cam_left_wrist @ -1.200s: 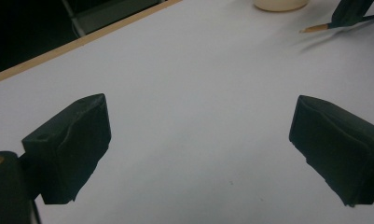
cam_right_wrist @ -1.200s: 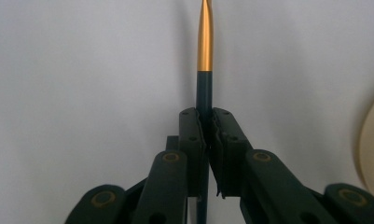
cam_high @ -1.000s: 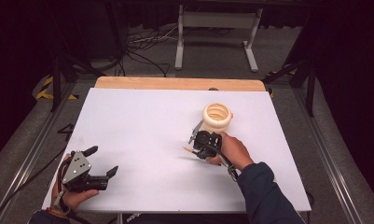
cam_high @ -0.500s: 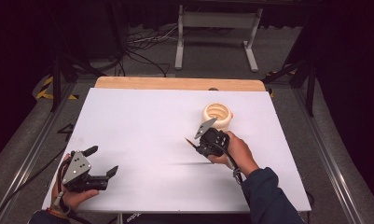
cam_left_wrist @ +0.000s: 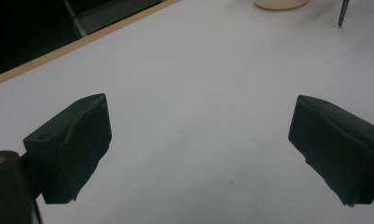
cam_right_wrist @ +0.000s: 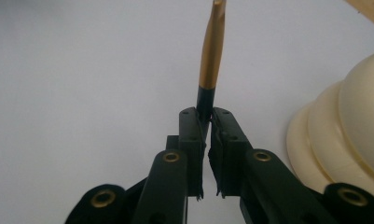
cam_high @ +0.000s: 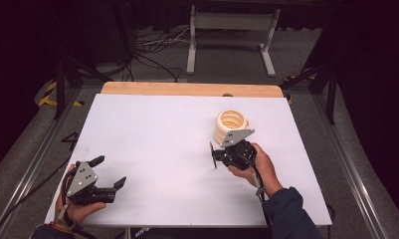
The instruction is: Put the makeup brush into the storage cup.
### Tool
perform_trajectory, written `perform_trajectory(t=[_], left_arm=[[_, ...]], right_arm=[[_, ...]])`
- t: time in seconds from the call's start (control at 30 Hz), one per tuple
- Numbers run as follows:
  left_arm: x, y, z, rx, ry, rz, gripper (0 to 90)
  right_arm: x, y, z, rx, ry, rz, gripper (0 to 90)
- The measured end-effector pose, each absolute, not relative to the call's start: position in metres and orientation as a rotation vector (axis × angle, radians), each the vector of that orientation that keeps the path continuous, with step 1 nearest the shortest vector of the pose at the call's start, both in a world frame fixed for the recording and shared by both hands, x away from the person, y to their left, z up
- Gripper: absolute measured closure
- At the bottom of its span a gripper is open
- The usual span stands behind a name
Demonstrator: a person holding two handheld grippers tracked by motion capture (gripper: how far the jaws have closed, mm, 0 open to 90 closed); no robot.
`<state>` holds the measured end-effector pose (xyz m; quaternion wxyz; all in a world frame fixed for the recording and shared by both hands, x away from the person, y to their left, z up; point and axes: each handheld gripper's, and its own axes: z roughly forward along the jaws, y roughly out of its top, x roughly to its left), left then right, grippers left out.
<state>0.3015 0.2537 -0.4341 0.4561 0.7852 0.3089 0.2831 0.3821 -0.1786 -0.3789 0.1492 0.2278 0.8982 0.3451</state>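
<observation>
A: Ok, left to right. Left gripper (cam_high: 109, 174) sits lower left of the high view, over the near corner of the white table (cam_high: 157, 134). Jaws?

B: Spread wide, nothing between them. The left gripper view shows bare tabletop in the gap, both black pads (cam_left_wrist: 72, 144) well apart.

A: Right gripper (cam_high: 214, 155)?

B: Right of centre in the high view, held in the person's right hand (cam_high: 256, 164). Jaws pressed together, pinching a pen (cam_right_wrist: 211, 60): dark at the grip end, gold barrel sticking out past the fingertips, toward the top of the right gripper view.

A: Pen touching the table?

B: Can't tell. In the high view it's a thin dark sliver (cam_high: 213, 155) at the gripper's left tip, pointing down-left.

A: Anything beside it?

B: Cream ribbed holder (cam_high: 230, 125), stacked-ring shape, open at the top, standing upright just above the right gripper, centre-right of the table. It also fills the right edge (cam_right_wrist: 343, 140) of the right gripper view, near the jaws but apart from the pen.

A: Far edge?

B: Wooden strip (cam_high: 192, 89) along the top of the table.
</observation>
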Motion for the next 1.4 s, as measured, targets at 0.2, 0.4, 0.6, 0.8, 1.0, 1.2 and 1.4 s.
perform_trajectory(t=[0.2,0.4,0.6,0.8,1.0,1.2,1.4], left_arm=[[0.302,0.253,-0.434,1.938,0.764,0.695,6.6],[0.302,0.253,-0.434,1.936,0.768,0.695,6.5],[0.302,0.254,-0.434,1.934,0.767,0.695,6.5],[0.301,0.255,-0.433,1.926,0.771,0.695,6.5],[0.301,0.255,-0.433,1.927,0.768,0.695,6.5],[0.301,0.255,-0.433,1.923,0.772,0.701,6.3],[0.301,0.255,-0.433,1.918,0.771,0.701,6.2]], right_arm=[[0.376,-0.193,-0.377,0.653,2.435,1.19,84.1],[0.371,-0.2,-0.372,0.634,2.343,1.288,84.1],[0.368,-0.205,-0.369,0.642,2.275,1.348,84.1],[0.365,-0.212,-0.364,0.656,2.205,1.378,84.1],[0.364,-0.219,-0.358,0.665,2.158,1.4,84.1],[0.363,-0.224,-0.353,0.669,2.132,1.411,84.1],[0.363,-0.227,-0.349,0.674,2.103,1.425,84.1]])
